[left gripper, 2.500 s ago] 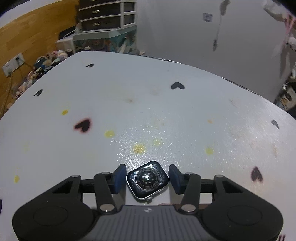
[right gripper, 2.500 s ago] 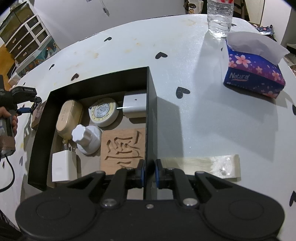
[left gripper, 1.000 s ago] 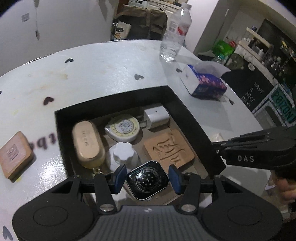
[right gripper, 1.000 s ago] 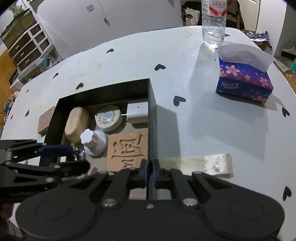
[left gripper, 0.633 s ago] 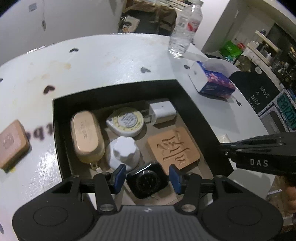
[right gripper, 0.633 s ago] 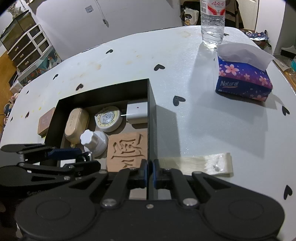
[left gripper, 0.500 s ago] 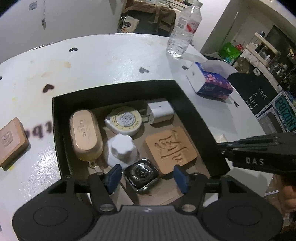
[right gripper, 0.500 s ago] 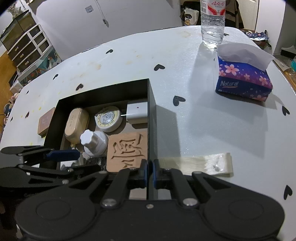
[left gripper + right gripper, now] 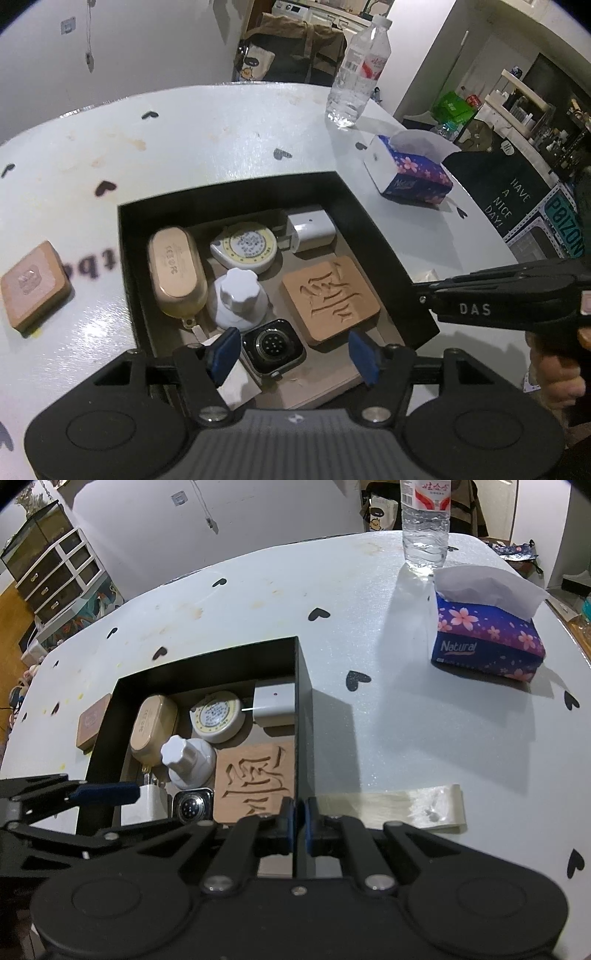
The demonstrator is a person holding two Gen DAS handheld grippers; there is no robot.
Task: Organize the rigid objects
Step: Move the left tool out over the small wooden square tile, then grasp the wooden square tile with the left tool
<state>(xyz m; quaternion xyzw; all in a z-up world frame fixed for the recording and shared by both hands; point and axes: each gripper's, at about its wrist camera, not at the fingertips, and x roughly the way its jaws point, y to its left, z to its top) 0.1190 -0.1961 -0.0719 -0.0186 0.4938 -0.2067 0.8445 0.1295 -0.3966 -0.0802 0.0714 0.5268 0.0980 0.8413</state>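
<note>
A watch body [image 9: 273, 347] lies back-up on the floor of the black box [image 9: 229, 192], near its front edge. My left gripper [image 9: 294, 354] hangs open over it; the blue pads [image 9: 225, 352] stand clear of the watch on both sides. In the right wrist view the watch [image 9: 192, 806] sits beside the carved wooden tile [image 9: 256, 779], with the left gripper's blue finger [image 9: 105, 792] reaching in from the left. My right gripper [image 9: 300, 825] is shut on the thin right wall of the box [image 9: 301, 716].
The box also holds a gold case [image 9: 177, 273], a tape measure [image 9: 245, 245], a white charger [image 9: 312, 229], a white knob bottle [image 9: 238, 299] and a white plug [image 9: 232, 384]. A wooden block [image 9: 33, 284] lies left of the box. A tissue box [image 9: 410, 173] and a water bottle [image 9: 356, 74] stand at the back right.
My left gripper carried the watch from the bare table over the box, then opened and let it go; the watch now lies in the box. The right gripper kept still.
</note>
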